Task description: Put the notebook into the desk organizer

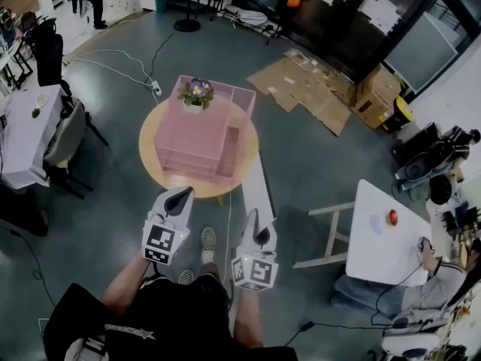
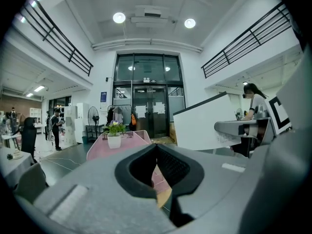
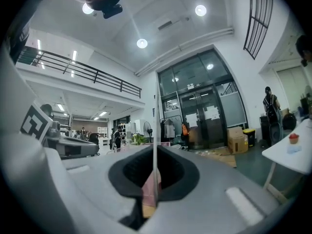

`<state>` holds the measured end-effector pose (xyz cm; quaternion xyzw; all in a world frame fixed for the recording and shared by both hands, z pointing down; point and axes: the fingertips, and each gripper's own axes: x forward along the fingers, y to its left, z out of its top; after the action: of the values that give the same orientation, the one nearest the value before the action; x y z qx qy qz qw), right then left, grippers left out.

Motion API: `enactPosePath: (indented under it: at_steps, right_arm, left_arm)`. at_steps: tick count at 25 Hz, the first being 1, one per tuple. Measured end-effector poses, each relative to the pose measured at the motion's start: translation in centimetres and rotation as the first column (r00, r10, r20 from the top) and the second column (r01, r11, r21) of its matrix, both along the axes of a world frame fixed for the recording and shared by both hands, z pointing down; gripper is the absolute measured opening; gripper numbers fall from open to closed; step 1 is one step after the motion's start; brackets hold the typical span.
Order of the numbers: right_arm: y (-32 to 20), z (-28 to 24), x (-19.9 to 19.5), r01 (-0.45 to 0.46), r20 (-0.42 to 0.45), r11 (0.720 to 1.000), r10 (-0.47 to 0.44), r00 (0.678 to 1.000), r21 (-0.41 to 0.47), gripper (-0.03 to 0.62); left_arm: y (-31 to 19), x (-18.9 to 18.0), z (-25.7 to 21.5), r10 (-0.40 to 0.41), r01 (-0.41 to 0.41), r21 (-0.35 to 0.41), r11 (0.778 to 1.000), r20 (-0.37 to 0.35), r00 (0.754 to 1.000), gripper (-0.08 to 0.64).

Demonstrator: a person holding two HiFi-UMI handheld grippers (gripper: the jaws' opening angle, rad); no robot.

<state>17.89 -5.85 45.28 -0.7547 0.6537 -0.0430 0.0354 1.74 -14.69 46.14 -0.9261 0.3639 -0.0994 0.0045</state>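
A pink desk organizer stands on a round wooden table, with a small potted plant on its top. My right gripper is shut on a thin white notebook. The notebook stands on edge and reaches up toward the organizer's right side. In the right gripper view it is a thin vertical edge rising from the shut jaws. From the left gripper view its broad white face shows at the right. My left gripper is shut and empty, just short of the table's near edge, and points at the organizer.
A white table with a red object is at the right, with a seated person and a white frame beside it. Flattened cardboard lies on the floor beyond. A grey chair and a white table are at the left.
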Motion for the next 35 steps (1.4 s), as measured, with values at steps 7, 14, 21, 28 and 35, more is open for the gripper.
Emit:
enactPosePath:
  at_steps: [7,14,21,28,35]
  right_arm:
    - [-7.1,0.9,2.9,0.043,0.021,0.999,-0.043,0.999,-0.017,0.014]
    - [-14.1,2.2,4.7,0.105,0.047,0.993,-0.102,0.994,-0.055,0.014]
    - [-19.7,5.8,4.3,0.156,0.048,0.979,-0.151,0.987,-0.128,0.014]
    - [-23.8,9.8,4.0,0.191,0.054,0.961,-0.184,0.981,-0.199,0.014]
    - [-25.2,14.8,3.5,0.214,0.090,0.936,-0.197,0.976,-0.280,0.014]
  left_arm:
    - [-5.8,2.2,0.8,-0.052,0.052,-0.020,0.998,0.007,0.999,0.011]
    - [-11.0,3.6,1.9,-0.107,0.108,-0.050,0.993,0.024,0.994,0.011]
    - [-14.3,3.0,3.7,-0.152,0.155,-0.079,0.985,0.044,0.987,0.011]
    - [-16.3,2.8,5.1,-0.186,0.191,-0.116,0.975,0.056,0.981,0.011]
    - [-17.0,2.6,6.7,-0.208,0.215,-0.150,0.965,0.065,0.976,0.011]
